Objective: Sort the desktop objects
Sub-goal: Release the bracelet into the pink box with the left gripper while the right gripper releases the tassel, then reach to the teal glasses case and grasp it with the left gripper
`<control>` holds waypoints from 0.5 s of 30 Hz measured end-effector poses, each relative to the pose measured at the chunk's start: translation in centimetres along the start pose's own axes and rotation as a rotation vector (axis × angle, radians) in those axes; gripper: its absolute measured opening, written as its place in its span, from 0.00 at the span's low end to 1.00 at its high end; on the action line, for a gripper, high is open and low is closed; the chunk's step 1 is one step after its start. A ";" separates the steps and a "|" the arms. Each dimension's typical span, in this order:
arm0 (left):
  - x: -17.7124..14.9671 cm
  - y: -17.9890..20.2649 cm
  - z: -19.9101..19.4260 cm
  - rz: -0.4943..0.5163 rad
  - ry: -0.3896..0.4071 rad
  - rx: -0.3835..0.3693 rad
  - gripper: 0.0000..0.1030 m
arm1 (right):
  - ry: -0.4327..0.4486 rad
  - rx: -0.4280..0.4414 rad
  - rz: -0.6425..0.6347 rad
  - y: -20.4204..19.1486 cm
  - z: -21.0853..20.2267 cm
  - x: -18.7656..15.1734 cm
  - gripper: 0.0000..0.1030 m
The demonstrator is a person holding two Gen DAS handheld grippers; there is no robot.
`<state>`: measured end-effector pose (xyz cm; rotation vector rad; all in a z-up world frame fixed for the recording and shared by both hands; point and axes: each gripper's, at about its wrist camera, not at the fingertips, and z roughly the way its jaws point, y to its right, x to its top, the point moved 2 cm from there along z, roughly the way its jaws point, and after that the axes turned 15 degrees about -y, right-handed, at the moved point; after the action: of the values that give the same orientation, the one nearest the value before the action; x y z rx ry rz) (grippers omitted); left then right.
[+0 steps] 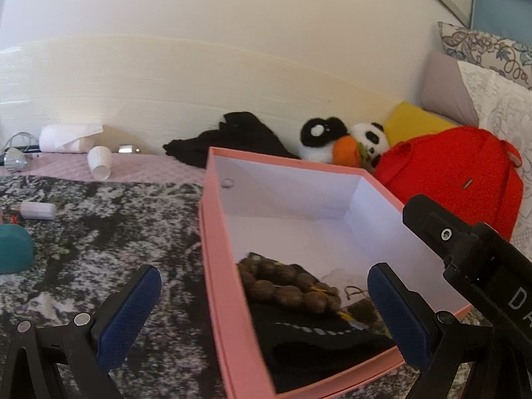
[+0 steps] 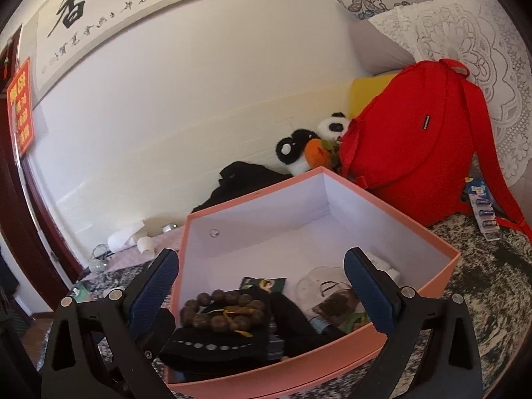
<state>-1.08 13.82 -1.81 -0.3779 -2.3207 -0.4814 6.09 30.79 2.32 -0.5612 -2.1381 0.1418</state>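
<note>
While both grippers hang over the pink box, the left gripper stands wide open and empty, its blue pads either side of the box's left wall. The right gripper is likewise spread wide with nothing in it. Inside the box lie a wooden bead bracelet on a black pouch, a small card and a clear bag. A white bottle lies on the patterned cover well left of the box; a red backpack stands behind it.
</note>
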 end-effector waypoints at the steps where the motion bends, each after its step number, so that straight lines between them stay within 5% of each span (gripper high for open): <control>1: 0.0 -0.3 -0.1 -0.001 0.002 0.006 1.00 | 0.000 0.006 -0.001 -0.3 0.1 -0.1 0.99; 15: 0.1 -4.9 -2.3 -0.016 0.017 0.103 0.99 | -0.023 0.068 -0.027 -5.2 1.3 -1.5 0.99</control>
<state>-1.70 8.47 -1.36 -0.3049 -2.3227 -0.3700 3.96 25.61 2.02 -0.4930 -2.1539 0.2057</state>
